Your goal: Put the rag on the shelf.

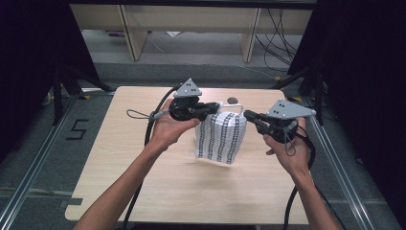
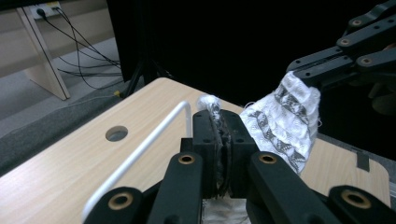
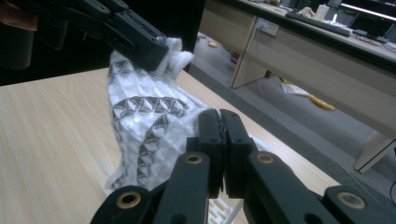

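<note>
Claws both clenched on my patterned white cloth [image 1: 221, 137]: left claw [image 1: 214, 108] and right claw [image 1: 249, 115] pinch its top corners, hanging it near the tabletop's [image 1: 143, 158] far edge.

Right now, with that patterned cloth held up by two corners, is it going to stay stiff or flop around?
Probably floppy: the patterned cloth hangs in soft folds between the left tool and the right tool. It looks light, since thin pinches at its top corners carry it. Let go, it would likely crumple onto the table.
</note>
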Available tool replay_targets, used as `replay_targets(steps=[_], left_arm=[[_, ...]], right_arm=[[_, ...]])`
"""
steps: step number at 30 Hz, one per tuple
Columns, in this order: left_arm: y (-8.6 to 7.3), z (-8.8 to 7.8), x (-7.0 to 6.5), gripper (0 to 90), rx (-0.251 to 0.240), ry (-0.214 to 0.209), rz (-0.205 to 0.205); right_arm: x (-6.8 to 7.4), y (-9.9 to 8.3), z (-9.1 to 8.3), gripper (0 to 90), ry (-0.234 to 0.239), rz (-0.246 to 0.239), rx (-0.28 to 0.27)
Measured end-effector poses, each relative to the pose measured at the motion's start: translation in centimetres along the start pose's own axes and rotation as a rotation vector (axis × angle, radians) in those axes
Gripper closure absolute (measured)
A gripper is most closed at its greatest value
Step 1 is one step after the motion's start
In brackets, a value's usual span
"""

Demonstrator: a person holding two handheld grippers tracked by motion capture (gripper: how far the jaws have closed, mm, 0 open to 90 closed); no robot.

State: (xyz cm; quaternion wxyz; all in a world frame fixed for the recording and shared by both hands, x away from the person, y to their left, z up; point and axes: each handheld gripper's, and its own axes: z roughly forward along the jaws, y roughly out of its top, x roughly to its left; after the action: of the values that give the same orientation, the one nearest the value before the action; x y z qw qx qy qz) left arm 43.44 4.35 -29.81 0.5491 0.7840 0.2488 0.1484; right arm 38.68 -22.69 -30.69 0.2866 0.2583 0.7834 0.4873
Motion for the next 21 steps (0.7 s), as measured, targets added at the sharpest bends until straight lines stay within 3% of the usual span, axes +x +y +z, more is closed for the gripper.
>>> replay_targets(steps=[5,7,13,21], left_arm=[[0.9,0.0,0.7,85.4,-0.013,0.021,-0.008],[1.0,0.2,1.1,85.4,-0.01,0.032,-0.016],[1.8,0.9,2.3,85.4,-0.023,0.071,-0.043],[3.2,1.5,4.1,85.4,-0.052,0.131,-0.089]], right_arm=[[-1.1,0.9,0.5,89.3,0.008,0.035,0.008],[-1.7,1.3,1.0,89.3,-0.009,0.014,-0.014],[-3.1,2.6,2.3,89.3,-0.039,0.004,-0.001],[-5.4,4.7,4.3,89.3,-0.054,0.021,-0.008]])
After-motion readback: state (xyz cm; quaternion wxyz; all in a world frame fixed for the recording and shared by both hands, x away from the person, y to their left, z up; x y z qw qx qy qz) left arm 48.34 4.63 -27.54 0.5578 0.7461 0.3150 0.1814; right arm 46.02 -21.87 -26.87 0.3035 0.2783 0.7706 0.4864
